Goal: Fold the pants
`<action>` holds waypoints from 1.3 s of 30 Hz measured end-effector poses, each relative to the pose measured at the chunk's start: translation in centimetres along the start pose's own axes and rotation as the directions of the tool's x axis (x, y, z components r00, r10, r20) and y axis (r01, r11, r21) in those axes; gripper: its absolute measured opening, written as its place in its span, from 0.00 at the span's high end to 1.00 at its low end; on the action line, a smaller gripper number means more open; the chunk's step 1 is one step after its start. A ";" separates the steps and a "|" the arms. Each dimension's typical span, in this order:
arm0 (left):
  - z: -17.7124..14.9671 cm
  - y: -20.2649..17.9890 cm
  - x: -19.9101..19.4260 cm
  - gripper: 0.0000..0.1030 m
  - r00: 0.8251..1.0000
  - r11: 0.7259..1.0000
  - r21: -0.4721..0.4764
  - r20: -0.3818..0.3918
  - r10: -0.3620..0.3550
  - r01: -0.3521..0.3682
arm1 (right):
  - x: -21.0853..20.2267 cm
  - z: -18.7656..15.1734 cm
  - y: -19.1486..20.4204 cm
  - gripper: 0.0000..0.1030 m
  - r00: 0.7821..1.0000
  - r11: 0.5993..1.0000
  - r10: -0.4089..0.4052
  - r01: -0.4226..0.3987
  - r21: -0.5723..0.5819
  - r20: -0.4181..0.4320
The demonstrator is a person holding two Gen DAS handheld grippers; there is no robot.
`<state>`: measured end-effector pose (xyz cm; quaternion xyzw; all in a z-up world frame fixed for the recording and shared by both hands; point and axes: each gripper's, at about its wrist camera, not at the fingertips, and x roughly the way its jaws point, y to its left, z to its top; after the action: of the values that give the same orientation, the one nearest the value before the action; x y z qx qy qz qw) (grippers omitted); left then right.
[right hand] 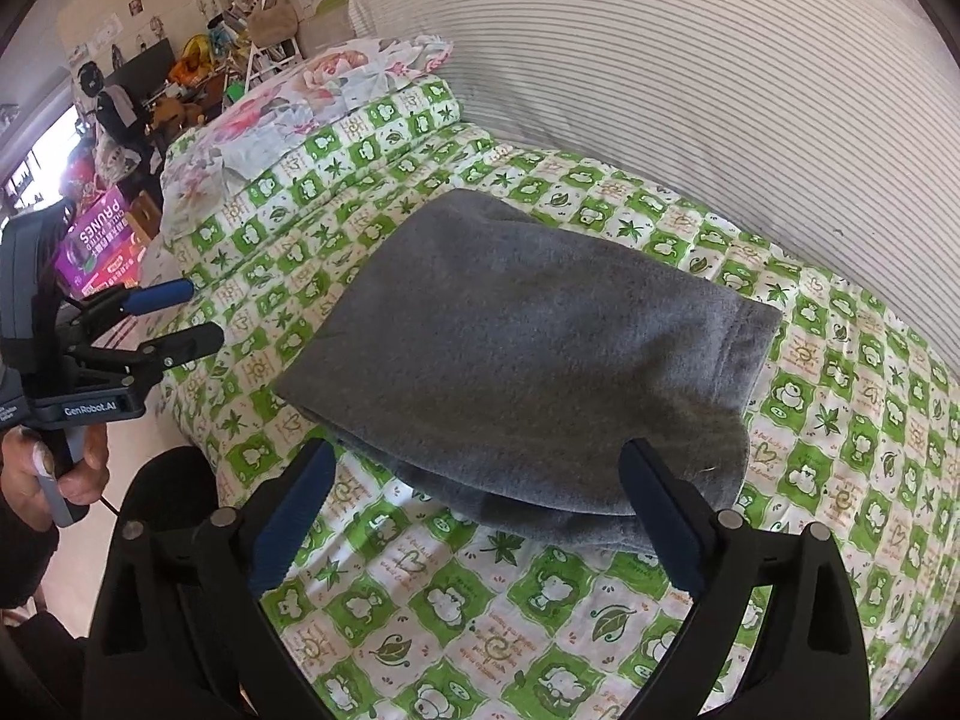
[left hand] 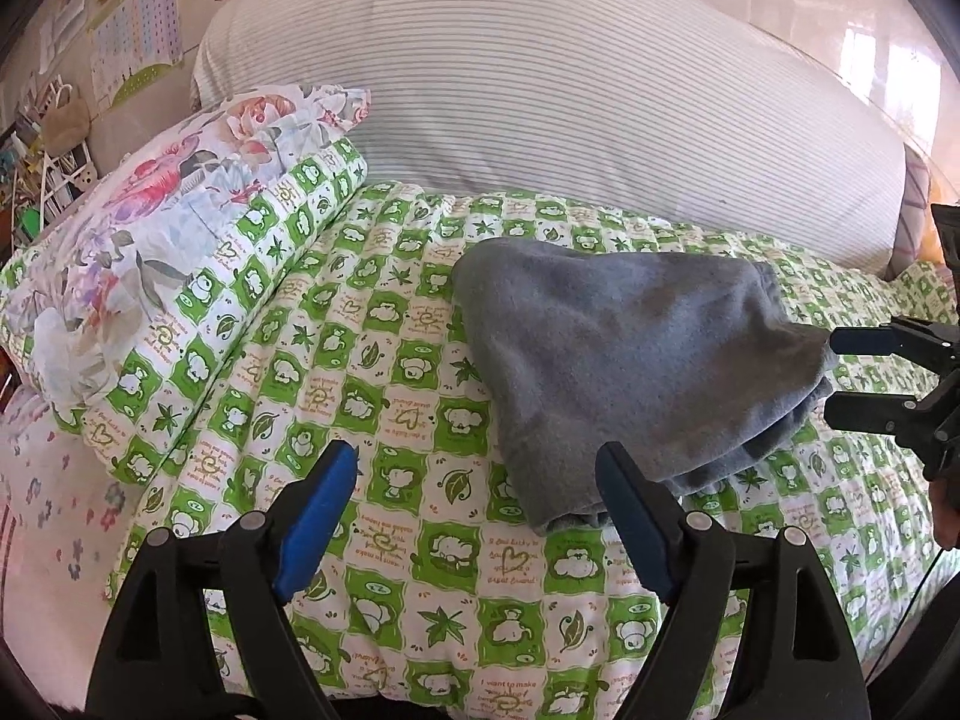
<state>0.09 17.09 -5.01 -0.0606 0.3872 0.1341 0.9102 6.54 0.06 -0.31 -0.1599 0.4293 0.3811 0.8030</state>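
Observation:
Grey pants (left hand: 630, 360) lie folded into a thick pad on the green-and-white quilt (left hand: 384, 600). My left gripper (left hand: 475, 450) is open over the quilt; its right fingertip stands just beside the pad's near corner, and nothing sits between the pads. In the right wrist view the pants (right hand: 528, 348) fill the middle, and my right gripper (right hand: 480, 447) is open with the pad's near edge lying between its spread fingers, unpinched. The right gripper (left hand: 831, 373) also shows at the pad's right end. The left gripper (right hand: 203, 310) is off the pad's left side, held by a hand (right hand: 60, 468).
A floral pillow (left hand: 150, 228) lies on a rolled part of the quilt at the left. A big striped cushion (left hand: 540, 90) runs along the back. Beyond the bed's left end are a purple box (right hand: 96, 240) and cluttered shelves (right hand: 240, 60).

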 end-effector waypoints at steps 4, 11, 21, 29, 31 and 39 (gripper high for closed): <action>-0.1 -0.4 -0.4 0.20 1.000 1.000 0.012 0.006 0.000 0.000 | -0.1 0.0 0.1 0.07 1.000 1.000 -0.007 0.007 -0.006 -0.004; -0.3 -1.2 -0.8 0.20 1.000 0.999 0.041 0.027 0.015 -0.016 | -0.7 -0.4 -0.1 0.07 1.000 1.000 -0.007 0.007 0.010 0.009; -0.3 -1.5 -0.6 0.19 0.999 0.998 0.051 0.026 0.018 -0.020 | -1.4 -0.9 -0.5 0.06 1.000 1.000 -0.006 0.005 0.031 0.021; -0.3 -1.2 -0.5 0.19 0.998 0.999 0.036 0.054 0.028 -0.030 | -1.3 -1.0 -1.0 0.06 1.000 0.999 -0.001 0.000 0.045 0.022; -0.3 -1.2 -0.4 0.19 0.998 0.999 0.038 0.052 0.024 -0.026 | -1.3 -1.1 -1.0 0.06 1.000 0.999 -0.002 0.001 0.045 0.021; -0.2 -1.3 0.0 0.19 0.999 0.999 0.038 0.038 0.017 -0.019 | -1.0 -1.2 -1.1 0.06 1.000 0.999 0.003 -0.004 0.052 0.018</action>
<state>0.29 15.82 -5.15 -0.0370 0.3731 0.1359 0.9170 6.36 -1.86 -0.21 -0.1346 0.4323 0.3725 0.8100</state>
